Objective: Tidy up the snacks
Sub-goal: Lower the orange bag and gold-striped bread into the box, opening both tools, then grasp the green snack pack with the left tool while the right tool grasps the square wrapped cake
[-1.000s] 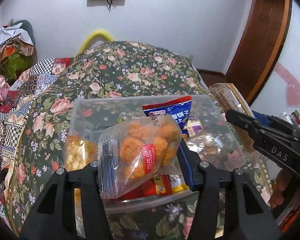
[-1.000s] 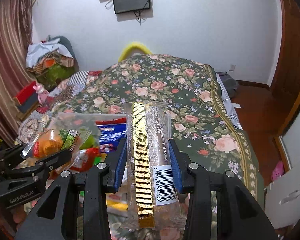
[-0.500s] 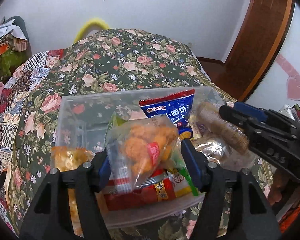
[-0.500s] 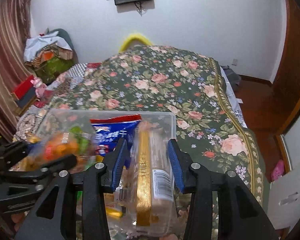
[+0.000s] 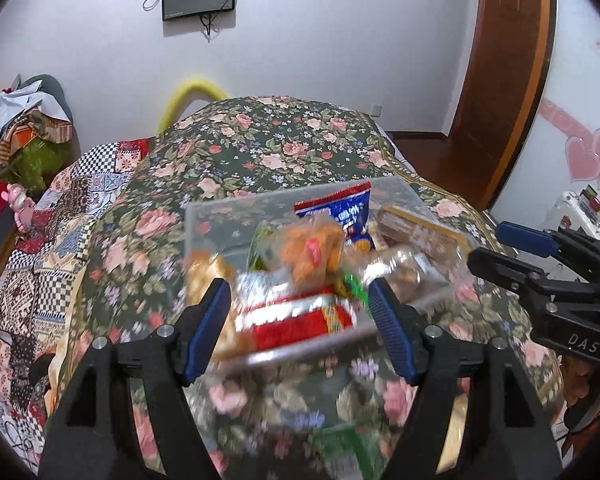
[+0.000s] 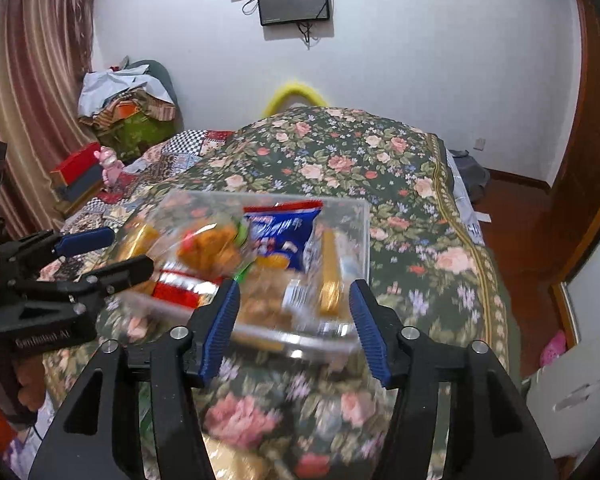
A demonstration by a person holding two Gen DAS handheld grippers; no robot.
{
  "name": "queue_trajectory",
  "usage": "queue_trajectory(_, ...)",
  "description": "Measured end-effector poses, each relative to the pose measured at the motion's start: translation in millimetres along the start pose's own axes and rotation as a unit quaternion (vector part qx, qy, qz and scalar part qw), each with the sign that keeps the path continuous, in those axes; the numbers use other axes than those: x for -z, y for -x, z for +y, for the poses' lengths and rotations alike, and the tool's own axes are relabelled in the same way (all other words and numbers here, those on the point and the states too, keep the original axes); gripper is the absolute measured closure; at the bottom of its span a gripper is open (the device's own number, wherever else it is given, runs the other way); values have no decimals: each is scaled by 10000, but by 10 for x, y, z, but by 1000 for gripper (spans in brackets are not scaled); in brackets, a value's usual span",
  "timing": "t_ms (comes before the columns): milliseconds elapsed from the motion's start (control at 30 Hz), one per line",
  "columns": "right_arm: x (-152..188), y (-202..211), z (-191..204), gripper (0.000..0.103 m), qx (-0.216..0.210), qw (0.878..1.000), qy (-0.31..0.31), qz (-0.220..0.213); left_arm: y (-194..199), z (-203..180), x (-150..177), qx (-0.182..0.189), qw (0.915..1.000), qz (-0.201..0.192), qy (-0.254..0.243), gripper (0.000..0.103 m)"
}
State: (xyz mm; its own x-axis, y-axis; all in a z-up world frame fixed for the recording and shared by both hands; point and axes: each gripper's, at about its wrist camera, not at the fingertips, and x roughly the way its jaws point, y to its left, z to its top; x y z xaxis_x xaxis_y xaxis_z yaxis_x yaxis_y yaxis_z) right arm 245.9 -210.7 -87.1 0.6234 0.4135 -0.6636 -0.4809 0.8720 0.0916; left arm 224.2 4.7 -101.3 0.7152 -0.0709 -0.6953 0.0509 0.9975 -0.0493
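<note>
A clear plastic bin [image 5: 220, 210] [image 6: 362, 240] sits on the floral bedspread, full of snack packs. An orange puff bag [image 5: 314, 250] [image 6: 208, 250] lies on top, beside a blue biscuit bag [image 5: 342, 210] [image 6: 284, 232], a gold-striped cracker sleeve [image 5: 416, 232] [image 6: 330, 272] and a red pack [image 5: 300, 322]. My left gripper [image 5: 300, 320] is open and empty, just in front of the bin. My right gripper [image 6: 294, 320] is open and empty, also at the bin's near edge. Each gripper shows at the side of the other's view.
The floral bedspread [image 5: 280, 148] stretches behind the bin. A patchwork quilt [image 5: 40, 240] lies to the left. A clothes pile [image 6: 128, 108] sits by the curtain. A wooden door frame [image 5: 496, 80] and white cabinet [image 6: 580, 380] are to the right.
Both grippers opened and pulled back from the bin. The orange puff bag and the gold cracker sleeve were let go and now lie in the bin.
</note>
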Motion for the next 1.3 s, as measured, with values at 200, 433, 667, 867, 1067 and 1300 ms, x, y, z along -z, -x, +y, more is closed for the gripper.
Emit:
queue_trajectory(200, 284, 103, 33, 37, -74, 9996, -242, 147, 225, 122, 274, 81, 9998, 166, 116, 31)
queue_trajectory(433, 717, 9, 159, 20, -79, 9972, -419, 620, 356, 179, 670, 211, 9988, 442, 34, 29)
queue_trajectory(667, 947, -194, 429, 19, -250, 9934, -232, 1092, 289, 151, 967, 278, 9965, 780, -56, 25)
queue_trajectory(867, 1061, -336, 608, 18, -47, 9917, 180, 1270, 96, 66, 1101, 385, 9924, 1167, -106, 25)
queue_trajectory(1067, 1111, -314, 408, 18, -203, 9911, -56, 1312, -59, -109, 1160, 632, 9882, 1380, -182, 25)
queue_trajectory(1300, 1167, -202, 169, 25, -180, 9921, -257, 1214, -262, -292, 1194, 793, 9855, 1474, -294, 25)
